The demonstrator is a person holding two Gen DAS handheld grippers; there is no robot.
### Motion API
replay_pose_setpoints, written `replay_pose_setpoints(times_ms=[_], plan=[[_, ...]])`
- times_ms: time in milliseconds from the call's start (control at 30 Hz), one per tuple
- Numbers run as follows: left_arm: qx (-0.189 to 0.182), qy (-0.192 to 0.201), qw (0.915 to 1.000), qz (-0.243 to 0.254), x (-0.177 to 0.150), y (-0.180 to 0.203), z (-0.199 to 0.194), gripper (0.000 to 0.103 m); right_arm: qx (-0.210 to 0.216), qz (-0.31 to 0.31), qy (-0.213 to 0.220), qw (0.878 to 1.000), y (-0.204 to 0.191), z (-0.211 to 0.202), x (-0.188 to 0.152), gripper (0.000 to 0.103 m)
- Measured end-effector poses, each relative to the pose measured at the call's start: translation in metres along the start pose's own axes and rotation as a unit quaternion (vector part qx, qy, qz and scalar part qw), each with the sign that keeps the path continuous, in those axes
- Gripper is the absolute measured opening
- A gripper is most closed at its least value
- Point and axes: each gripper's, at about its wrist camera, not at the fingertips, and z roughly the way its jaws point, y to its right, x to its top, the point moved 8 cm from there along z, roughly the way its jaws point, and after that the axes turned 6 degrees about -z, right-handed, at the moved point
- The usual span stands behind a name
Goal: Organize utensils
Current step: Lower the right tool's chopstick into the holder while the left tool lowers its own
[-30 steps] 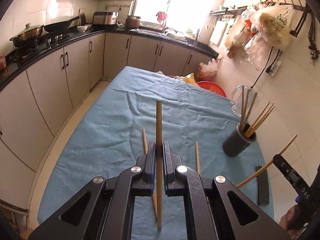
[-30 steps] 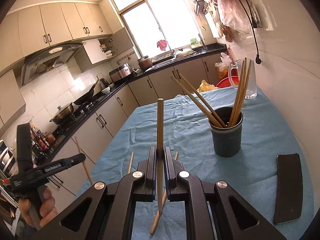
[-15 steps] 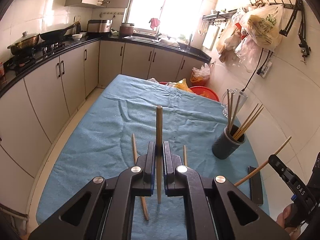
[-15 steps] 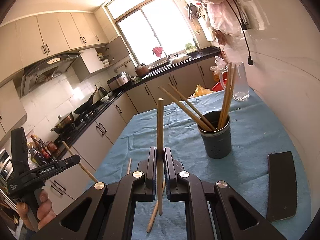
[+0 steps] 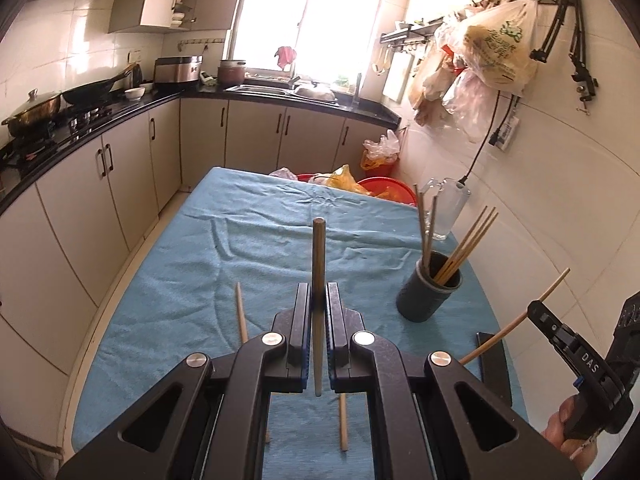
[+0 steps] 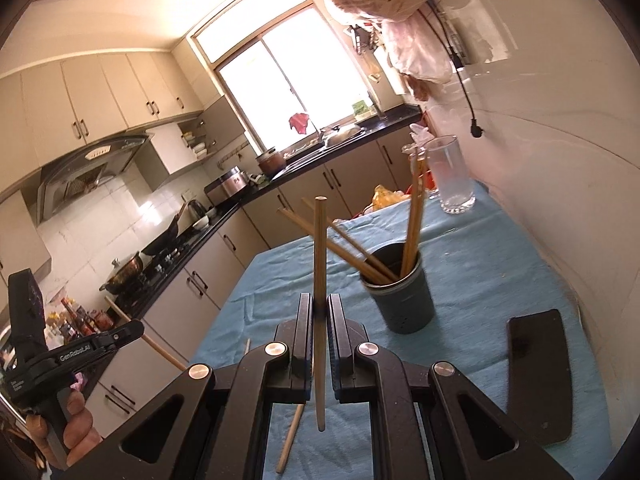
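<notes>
Dark utensil cup (image 6: 402, 300) holding several chopsticks (image 6: 412, 232), empty glass pitcher (image 6: 450, 176) behind

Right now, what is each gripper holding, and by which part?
The left gripper clamps one wooden chopstick a little below its middle. The right gripper clamps another chopstick near its middle. Both sticks stand upright across the fingers.

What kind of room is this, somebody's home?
Most likely a home kitchen: a wok sits on the gas stove, a sink lies under the window, and cabinets line the walls.
</notes>
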Motion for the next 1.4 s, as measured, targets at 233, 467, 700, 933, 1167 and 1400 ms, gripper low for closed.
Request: replay_pose_setpoints(times_ms=[233,467,700,933,1167,1400], plan=[[-0.014,-0.001,0.9995,0.028,0.006,0.031,-0.001,0.006,-0.011,0.014,0.016,1.000,0.021,-0.012,0.013,0.007],[-0.037,-0.001,0.9976,0.058,0.013,0.069,0.000,0.006,-0.023,0.014,0.033,0.999,0.032,-0.023,0.030,0.007],[-0.056,0.004,0.9954,0.077,0.031,0.106,0.005,0.006,-0.036,0.008,0.054,0.998,0.042,-0.031,0.055,0.007],[-0.077,0.015,0.9934,0.084,0.057,0.137,0.016,0.006,-0.051,0.013,0.076,0.996,0.055,-0.030,0.088,0.007],[-0.098,0.031,0.9908,0.087,0.086,0.168,0.030,0.006,-0.065,0.012,0.091,0.994,0.064,-0.021,0.121,0.007],[-0.105,0.033,0.9905,0.083,0.106,0.185,0.058,0.006,-0.073,0.008,0.097,0.993,0.069,-0.001,0.144,0.007]])
